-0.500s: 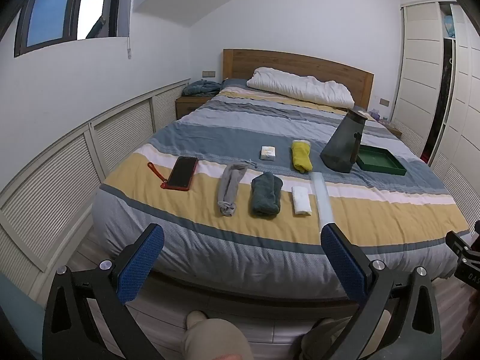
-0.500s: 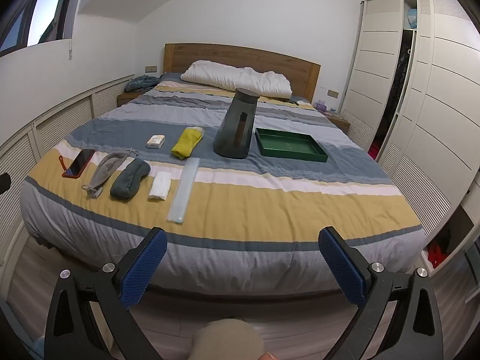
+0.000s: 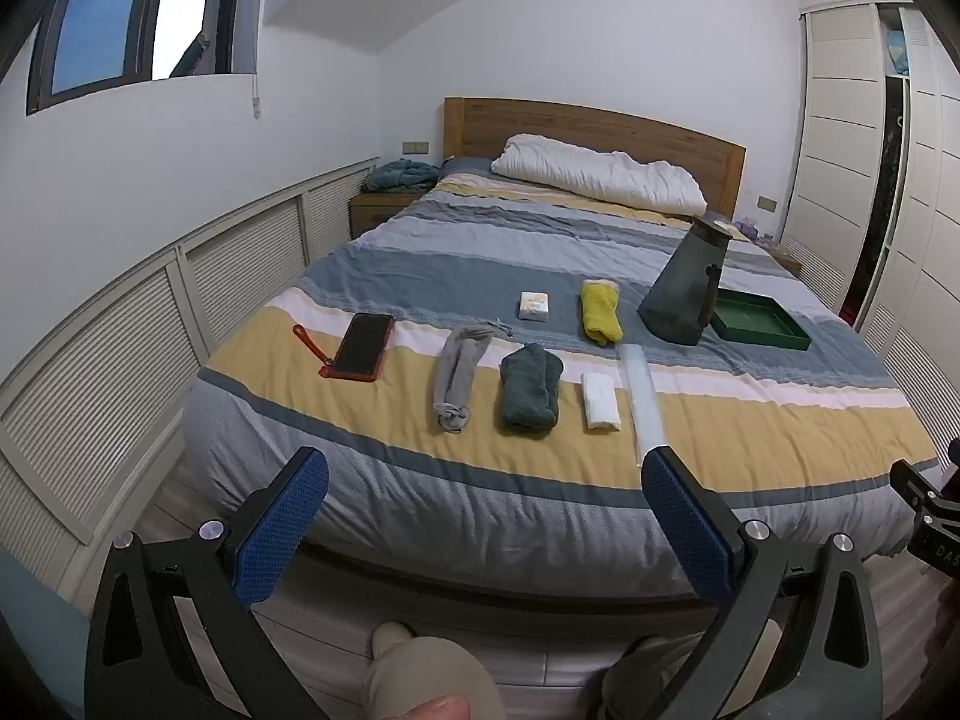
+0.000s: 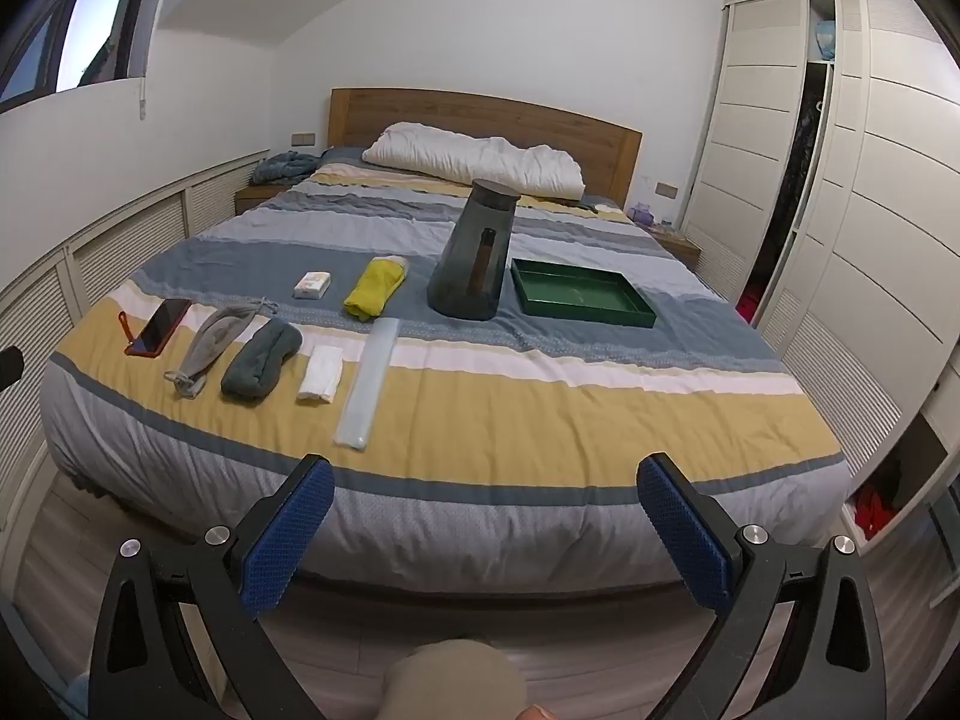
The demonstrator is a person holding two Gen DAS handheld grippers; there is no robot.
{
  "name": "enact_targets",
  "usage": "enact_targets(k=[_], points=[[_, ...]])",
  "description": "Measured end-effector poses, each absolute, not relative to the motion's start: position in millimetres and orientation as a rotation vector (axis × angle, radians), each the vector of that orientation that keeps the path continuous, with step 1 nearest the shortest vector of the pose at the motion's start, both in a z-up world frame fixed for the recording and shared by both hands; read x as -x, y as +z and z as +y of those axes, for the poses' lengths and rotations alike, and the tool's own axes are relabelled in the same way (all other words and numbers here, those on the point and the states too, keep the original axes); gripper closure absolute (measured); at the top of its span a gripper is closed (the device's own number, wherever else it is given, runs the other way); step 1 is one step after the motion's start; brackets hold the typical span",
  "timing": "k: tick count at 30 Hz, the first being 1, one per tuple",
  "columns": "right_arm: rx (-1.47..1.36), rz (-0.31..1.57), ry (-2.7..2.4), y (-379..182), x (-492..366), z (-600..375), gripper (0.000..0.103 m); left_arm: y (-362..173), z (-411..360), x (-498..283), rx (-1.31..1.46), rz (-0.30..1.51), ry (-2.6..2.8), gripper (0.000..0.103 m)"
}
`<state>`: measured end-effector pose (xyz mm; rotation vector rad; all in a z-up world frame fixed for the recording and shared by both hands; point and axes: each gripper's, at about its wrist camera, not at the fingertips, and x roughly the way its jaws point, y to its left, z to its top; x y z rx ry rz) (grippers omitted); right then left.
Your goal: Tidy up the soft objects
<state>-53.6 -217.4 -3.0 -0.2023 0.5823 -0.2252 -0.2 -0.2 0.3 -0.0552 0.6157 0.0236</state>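
Note:
On the striped bed lie a grey pouch (image 3: 457, 373) (image 4: 215, 343), a rolled dark teal cloth (image 3: 529, 389) (image 4: 261, 360), a folded white cloth (image 3: 600, 401) (image 4: 321, 372) and a yellow cloth (image 3: 600, 312) (image 4: 373, 289). A green tray (image 3: 757, 320) (image 4: 582, 294) sits at the right beside a dark grey jug (image 3: 687, 279) (image 4: 475, 252). My left gripper (image 3: 485, 483) and right gripper (image 4: 485, 489) both hang open before the foot of the bed, holding nothing, well short of the objects.
A phone in a red case (image 3: 362, 347) (image 4: 158, 327), a small white box (image 3: 534, 306) (image 4: 312, 284) and a long translucent strip (image 3: 642, 393) (image 4: 368, 384) also lie on the bed. White pillow (image 4: 474, 159) at the headboard. Wardrobe (image 4: 840, 180) at right. The person's knees show below.

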Motion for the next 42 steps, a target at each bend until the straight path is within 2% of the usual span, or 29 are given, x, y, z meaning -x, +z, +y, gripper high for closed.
enact_targets(k=[42], points=[[0.206,0.584,-0.225,-2.0,50.8,-216.2,0.000,4.8,-4.9,-3.4,0.059,0.620,0.021,0.001]])
